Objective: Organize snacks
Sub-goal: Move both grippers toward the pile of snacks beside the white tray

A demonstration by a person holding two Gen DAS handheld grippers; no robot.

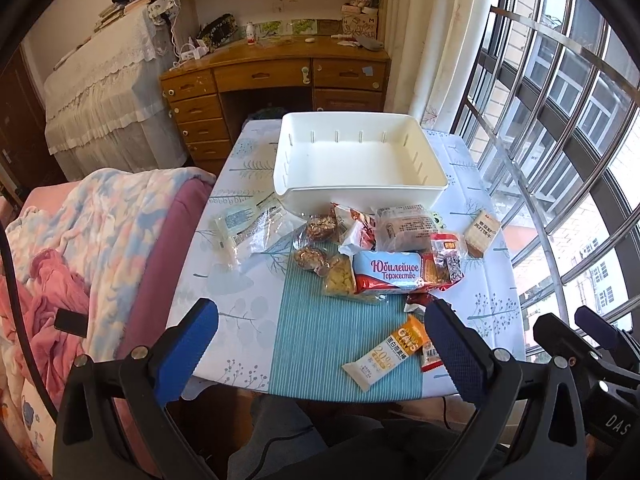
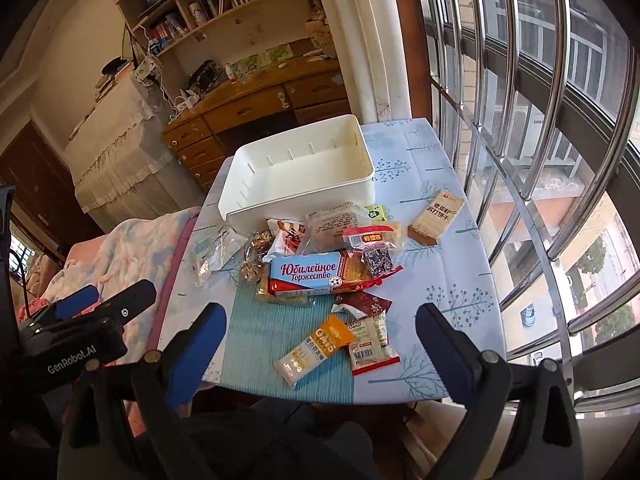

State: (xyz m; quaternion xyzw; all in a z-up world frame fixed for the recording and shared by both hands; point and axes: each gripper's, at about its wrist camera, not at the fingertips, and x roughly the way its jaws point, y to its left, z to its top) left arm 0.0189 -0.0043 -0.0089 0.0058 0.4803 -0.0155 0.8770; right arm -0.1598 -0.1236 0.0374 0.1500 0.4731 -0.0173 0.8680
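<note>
An empty white bin [image 1: 360, 160] [image 2: 296, 172] stands at the far side of the small table [image 1: 472, 280]. In front of it lies a heap of snack packets, topped by a blue-and-red biscuit pack [image 1: 394, 272] [image 2: 316, 274]. An oat bar [image 1: 386, 354] [image 2: 314, 350] and a small white-and-red packet [image 2: 372, 344] lie nearest me. A tan cracker pack [image 1: 482, 232] [image 2: 438, 214] rests apart on the right. My left gripper [image 1: 320, 344] and right gripper [image 2: 320, 344] both hover open over the near table edge, holding nothing.
A bed with a blanket [image 1: 92, 232] borders the table on the left. A barred window [image 1: 560, 140] runs along the right. A wooden desk [image 1: 276, 80] with shelves stands behind the table. A teal striped mat [image 1: 320, 320] runs down the table's middle.
</note>
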